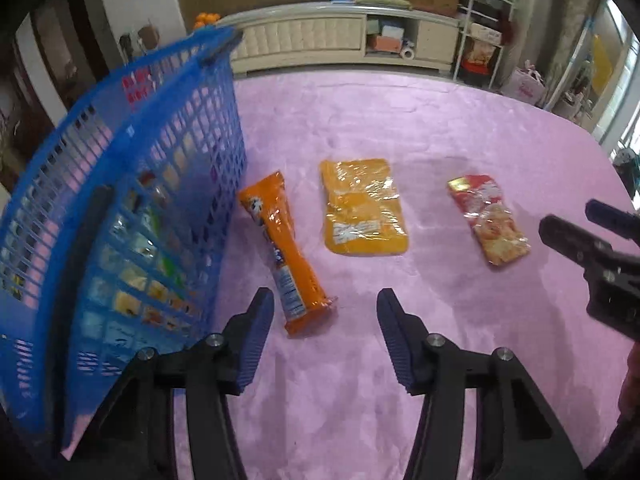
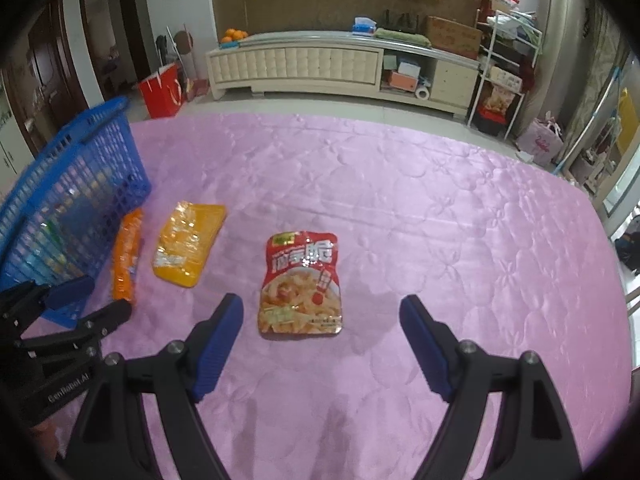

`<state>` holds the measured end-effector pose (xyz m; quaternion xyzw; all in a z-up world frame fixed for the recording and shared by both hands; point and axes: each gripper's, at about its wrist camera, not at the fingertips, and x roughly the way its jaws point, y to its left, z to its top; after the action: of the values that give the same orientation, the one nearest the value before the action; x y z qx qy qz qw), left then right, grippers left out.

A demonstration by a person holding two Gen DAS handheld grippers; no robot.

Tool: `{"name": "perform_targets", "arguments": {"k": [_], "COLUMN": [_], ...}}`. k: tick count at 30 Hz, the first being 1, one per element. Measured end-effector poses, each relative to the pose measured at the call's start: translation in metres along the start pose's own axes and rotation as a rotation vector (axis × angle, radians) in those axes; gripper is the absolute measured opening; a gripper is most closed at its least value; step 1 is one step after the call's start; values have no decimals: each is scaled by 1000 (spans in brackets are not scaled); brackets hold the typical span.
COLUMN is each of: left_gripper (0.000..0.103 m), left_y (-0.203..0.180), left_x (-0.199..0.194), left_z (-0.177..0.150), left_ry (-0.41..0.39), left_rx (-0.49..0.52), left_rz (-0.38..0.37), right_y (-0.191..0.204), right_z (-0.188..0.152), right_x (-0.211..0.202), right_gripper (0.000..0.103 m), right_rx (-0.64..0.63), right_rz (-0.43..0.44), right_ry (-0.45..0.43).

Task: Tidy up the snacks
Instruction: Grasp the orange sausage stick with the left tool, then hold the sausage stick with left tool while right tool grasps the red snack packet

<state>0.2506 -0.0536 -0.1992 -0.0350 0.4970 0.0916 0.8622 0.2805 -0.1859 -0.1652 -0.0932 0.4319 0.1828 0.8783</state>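
Three snack packs lie in a row on the pink cloth. A long orange pack (image 1: 286,252) lies beside the blue basket (image 1: 132,184), a flat yellow pouch (image 1: 362,210) in the middle, and a red pouch (image 1: 490,218) to the right. My left gripper (image 1: 324,308) is open and empty, just short of the orange pack's near end. In the right wrist view the red pouch (image 2: 302,284) lies just ahead of my open, empty right gripper (image 2: 320,312). The basket (image 2: 72,200), orange pack (image 2: 126,256) and yellow pouch (image 2: 188,244) are to its left. The basket holds several snacks.
The pink cloth (image 2: 440,220) covers the table, which ends at the far edge. The right gripper shows at the right edge of the left wrist view (image 1: 576,228); the left gripper shows at the lower left of the right wrist view (image 2: 76,300). Cabinet and shelves stand behind.
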Motion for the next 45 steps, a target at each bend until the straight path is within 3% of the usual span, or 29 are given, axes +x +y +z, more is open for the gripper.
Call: {"name": "perform_targets", "arguments": {"k": [5, 11, 14, 17, 27, 38, 42, 45], "left_gripper": [44, 40, 27, 22, 22, 22, 22, 22], "left_y": [10, 4, 6, 8, 6, 2, 1, 0], "left_x": [22, 32, 34, 36, 25, 1, 2, 4], "left_z": [3, 9, 13, 18, 16, 14, 16, 17], "left_ry": [48, 38, 47, 57, 38, -25, -23, -14], "left_rx": [-32, 6, -21, -51, -57, -4, 4, 1], "left_rz": [-7, 25, -3, -17, -34, -48, -63, -79], "right_y": [6, 6, 1, -3, -11, -18, -15, -9], "right_z": [2, 3, 3, 5, 12, 8, 9, 14], "right_x": [5, 7, 8, 10, 6, 49, 55, 55], "right_gripper": [84, 84, 84, 84, 84, 84, 84, 84], "right_rx": [-21, -17, 13, 32, 72, 130, 124, 124], "right_rz": [-17, -15, 8, -3, 4, 22, 11, 56], "right_ry": [8, 13, 21, 26, 11, 126, 112, 92]}}
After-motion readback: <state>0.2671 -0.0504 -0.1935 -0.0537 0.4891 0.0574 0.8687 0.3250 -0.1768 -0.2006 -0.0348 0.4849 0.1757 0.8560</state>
